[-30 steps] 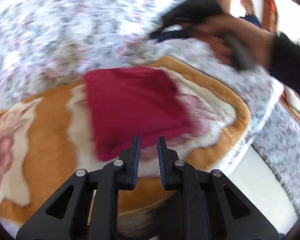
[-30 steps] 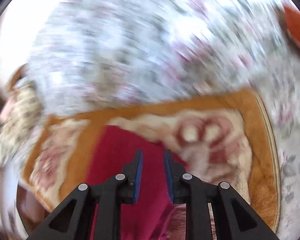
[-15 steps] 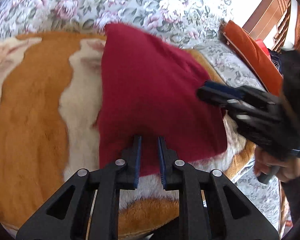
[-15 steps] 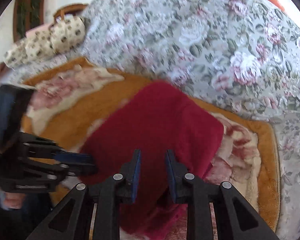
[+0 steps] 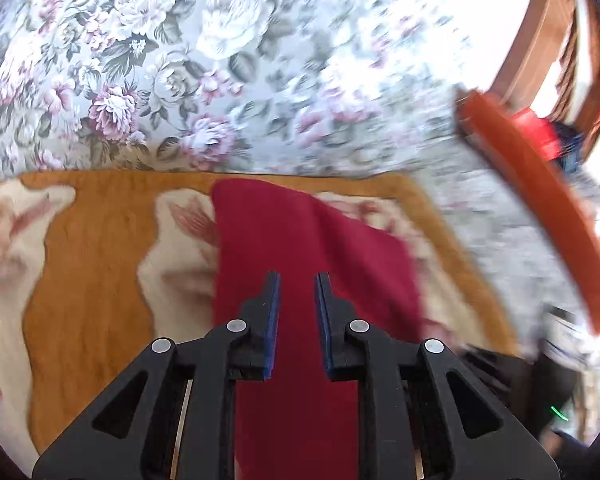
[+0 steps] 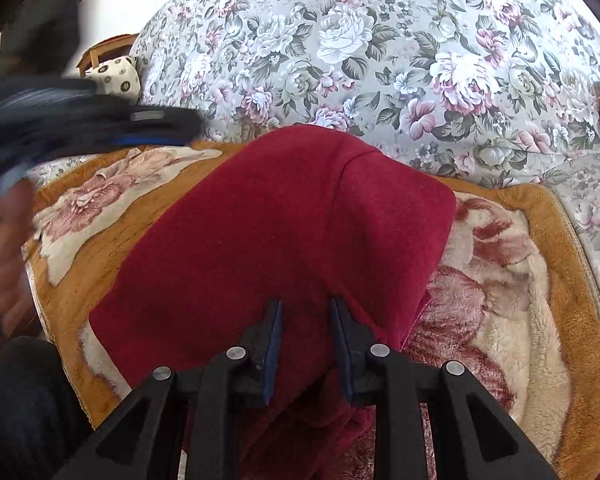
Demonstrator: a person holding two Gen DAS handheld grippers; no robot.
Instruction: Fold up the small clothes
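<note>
A dark red garment (image 5: 312, 248) lies folded on an orange and cream plush blanket (image 5: 100, 248). My left gripper (image 5: 297, 280) hovers over its near part, jaws slightly apart with nothing between them. In the right wrist view the same garment (image 6: 284, 216) fills the middle, with a bunched edge at the bottom. My right gripper (image 6: 306, 306) is over its near edge, jaws slightly apart, empty. The left gripper (image 6: 100, 120) shows blurred at the upper left of the right wrist view.
A floral sofa back (image 6: 380, 48) rises behind the blanket (image 6: 540, 280). An orange cushion (image 5: 540, 208) and a wooden chair (image 5: 540, 32) stand to the right. A patterned pillow (image 6: 116, 72) sits far left. The holder's dark-clad leg (image 6: 20, 400) is at lower left.
Both grippers have come back to the near edge of the garment. The left gripper has swung away to the left and up, seen from the right. The garment lies as it did.
</note>
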